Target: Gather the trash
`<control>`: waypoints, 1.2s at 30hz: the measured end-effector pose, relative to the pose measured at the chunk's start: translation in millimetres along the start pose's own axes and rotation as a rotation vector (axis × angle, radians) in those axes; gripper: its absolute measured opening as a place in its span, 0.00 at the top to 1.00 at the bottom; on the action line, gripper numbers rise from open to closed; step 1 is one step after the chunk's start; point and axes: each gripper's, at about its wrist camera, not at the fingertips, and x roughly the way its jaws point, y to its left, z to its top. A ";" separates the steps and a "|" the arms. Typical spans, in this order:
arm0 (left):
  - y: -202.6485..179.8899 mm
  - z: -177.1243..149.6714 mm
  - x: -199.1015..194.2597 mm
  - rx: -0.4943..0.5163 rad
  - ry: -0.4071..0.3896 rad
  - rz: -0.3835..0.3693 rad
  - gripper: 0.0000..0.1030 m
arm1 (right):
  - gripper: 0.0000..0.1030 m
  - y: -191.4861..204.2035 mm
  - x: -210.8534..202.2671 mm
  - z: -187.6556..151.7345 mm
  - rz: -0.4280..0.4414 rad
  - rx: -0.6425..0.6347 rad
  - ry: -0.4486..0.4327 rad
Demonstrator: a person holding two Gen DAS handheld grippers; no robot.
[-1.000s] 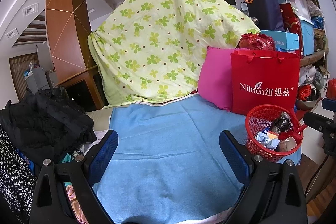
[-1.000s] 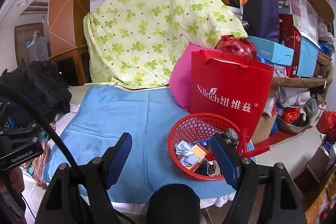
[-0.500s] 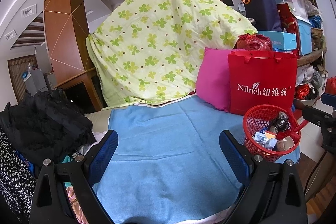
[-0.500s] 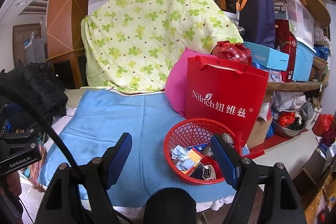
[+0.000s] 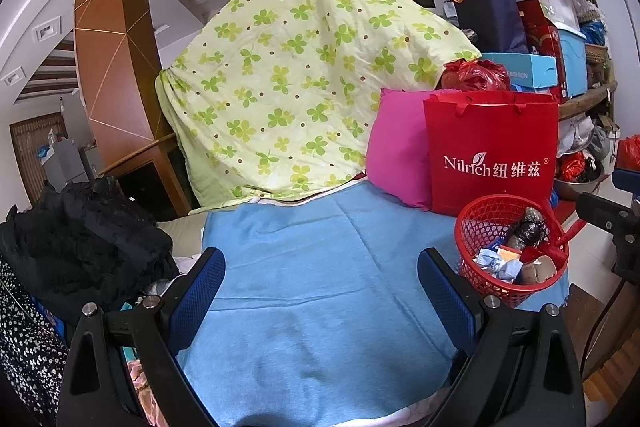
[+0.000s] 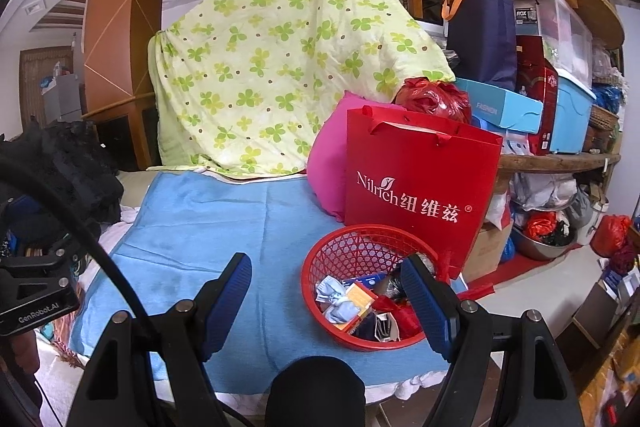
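A red mesh basket (image 5: 476,223) (image 6: 320,259) stands at the right end of the blue cloth (image 5: 312,267) (image 6: 224,219). Inside it lie crumpled wrappers (image 6: 336,297), small cartons and a dark bottle (image 5: 526,229). My left gripper (image 5: 320,283) is open over the bare blue cloth, with the basket just right of its right finger. My right gripper (image 6: 326,287) is open too, nothing between its fingers; its right finger (image 6: 424,303) hangs in front of the basket's near right rim.
A red paper bag (image 6: 416,187) and a pink cushion (image 6: 326,167) stand right behind the basket. A green flowered quilt (image 5: 296,75) drapes the back. Black clothes (image 5: 80,239) pile up on the left. Stacked boxes (image 6: 560,107) crowd the right shelf; the cloth's edge drops off past the basket.
Both views have drifted only slightly; the basket sits a little lower in the right wrist view. Both grippers stay open and nothing was picked up or dropped.
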 end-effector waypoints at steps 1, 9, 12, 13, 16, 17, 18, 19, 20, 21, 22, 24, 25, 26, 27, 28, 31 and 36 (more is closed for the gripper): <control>-1.0 0.2 0.2 0.003 0.001 -0.002 0.06 | 0.22 -2.0 -0.1 0.1 0.001 0.002 0.001; -8.4 2.1 1.6 0.026 0.006 -0.012 0.06 | 0.22 -7.0 -0.9 -0.4 0.003 0.008 -0.001; -9.8 2.3 2.2 0.033 0.009 -0.015 0.06 | 0.22 -9.4 -1.9 -0.9 0.003 0.011 0.000; -10.5 2.4 2.2 0.034 0.009 -0.015 0.06 | 0.22 -9.9 -2.3 -1.0 0.003 0.013 0.000; -12.3 1.9 1.9 0.037 0.008 -0.018 0.06 | 0.22 -10.3 -1.8 -0.8 0.005 0.014 -0.001; -12.8 2.0 2.0 0.037 0.008 -0.018 0.06 | 0.22 -10.7 -1.8 -0.8 0.008 0.014 -0.001; -13.2 1.7 2.0 0.038 0.009 -0.019 0.06 | 0.22 -10.8 -1.8 -0.8 0.010 0.013 0.000; -13.8 1.1 2.1 0.041 0.009 -0.020 0.06 | 0.22 -10.8 -2.8 -1.9 0.009 0.014 0.000; -14.2 0.8 2.0 0.042 0.009 -0.020 0.06 | 0.22 -10.9 -3.0 -2.2 0.009 0.013 0.000; -14.4 0.9 2.0 0.041 0.009 -0.021 0.06 | 0.22 -10.9 -3.1 -2.7 0.009 0.011 0.000; -14.6 1.1 2.1 0.039 0.009 -0.021 0.06 | 0.22 -10.2 -3.6 -3.1 0.008 0.013 -0.001; -15.2 1.1 2.0 0.039 0.008 -0.018 0.06 | 0.22 -9.8 -3.8 -3.2 0.011 0.014 0.001; -15.1 1.3 2.1 0.038 0.009 -0.017 0.06 | 0.22 -9.0 -3.7 -4.4 0.011 0.014 0.000; -14.9 1.3 2.2 0.036 0.009 -0.017 0.06 | 0.22 -8.7 -3.9 -4.5 0.011 0.013 0.001; -14.9 0.9 2.4 0.036 0.010 -0.019 0.06 | 0.22 -8.7 -4.0 -4.3 0.010 0.014 0.000; -15.5 0.5 2.6 0.034 0.010 -0.018 0.06 | 0.22 -8.6 -4.1 -4.2 0.011 0.015 0.000; -15.5 -1.5 3.6 0.033 0.012 -0.020 0.06 | 0.22 -5.0 -4.3 -5.2 0.014 0.015 0.001; -15.2 -1.3 3.5 0.034 0.012 -0.021 0.06 | 0.22 -3.1 -4.1 -5.7 0.014 0.013 0.002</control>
